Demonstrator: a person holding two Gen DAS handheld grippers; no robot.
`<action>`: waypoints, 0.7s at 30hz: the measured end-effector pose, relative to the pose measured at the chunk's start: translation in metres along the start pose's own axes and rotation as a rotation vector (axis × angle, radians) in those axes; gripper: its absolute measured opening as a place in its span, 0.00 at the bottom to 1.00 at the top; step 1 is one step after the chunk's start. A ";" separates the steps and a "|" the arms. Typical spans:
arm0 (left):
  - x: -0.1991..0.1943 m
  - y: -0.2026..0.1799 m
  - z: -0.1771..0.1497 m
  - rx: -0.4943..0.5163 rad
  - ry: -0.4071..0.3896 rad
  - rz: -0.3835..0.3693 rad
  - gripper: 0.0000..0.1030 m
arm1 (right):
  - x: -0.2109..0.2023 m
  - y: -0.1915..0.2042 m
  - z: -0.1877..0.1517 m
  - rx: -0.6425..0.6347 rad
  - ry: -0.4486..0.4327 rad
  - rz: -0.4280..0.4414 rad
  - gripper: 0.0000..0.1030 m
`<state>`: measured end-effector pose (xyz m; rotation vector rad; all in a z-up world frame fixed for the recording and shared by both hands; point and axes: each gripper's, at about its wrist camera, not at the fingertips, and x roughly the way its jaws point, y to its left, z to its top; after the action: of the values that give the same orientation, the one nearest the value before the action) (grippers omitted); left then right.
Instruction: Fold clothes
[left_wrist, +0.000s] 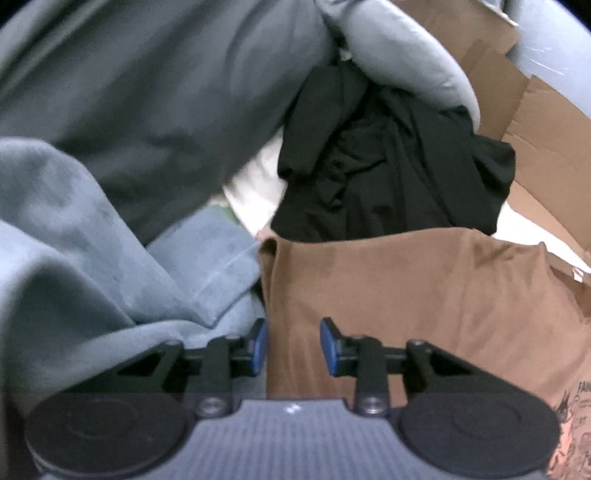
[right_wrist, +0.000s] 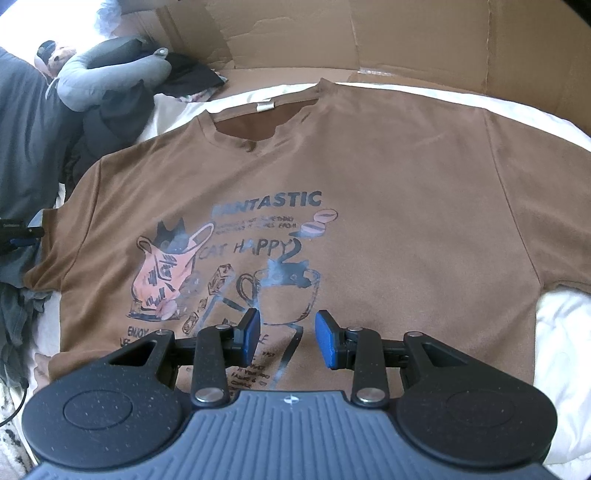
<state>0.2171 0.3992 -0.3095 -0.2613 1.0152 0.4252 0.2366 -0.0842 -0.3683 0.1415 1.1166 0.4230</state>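
A brown T-shirt (right_wrist: 388, 192) with a cat and coffee print lies flat, face up, on a white sheet (right_wrist: 561, 325), collar at the far side. My right gripper (right_wrist: 286, 338) is open and empty, hovering over the lower middle of the print. My left gripper (left_wrist: 293, 345) is open and empty over the shirt's left sleeve edge (left_wrist: 424, 295). The left gripper's tip also shows in the right wrist view (right_wrist: 22, 232) at the left sleeve.
Blue-grey garments (left_wrist: 92, 240) lie heaped at the left. A black garment (left_wrist: 388, 166) and a grey neck pillow (right_wrist: 110, 81) lie beyond the left sleeve. Cardboard walls (right_wrist: 406, 33) stand along the far side.
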 end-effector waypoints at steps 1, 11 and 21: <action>0.004 0.001 -0.001 0.002 0.017 -0.002 0.34 | 0.000 0.000 0.000 -0.001 0.001 -0.001 0.39; 0.028 0.015 -0.002 0.017 0.030 0.006 0.35 | 0.001 0.006 0.003 -0.024 -0.001 -0.003 0.39; 0.022 0.020 0.002 0.005 -0.035 0.030 0.03 | 0.000 0.005 0.000 -0.024 0.007 -0.006 0.39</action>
<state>0.2198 0.4223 -0.3282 -0.2333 0.9865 0.4523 0.2354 -0.0795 -0.3662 0.1156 1.1179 0.4314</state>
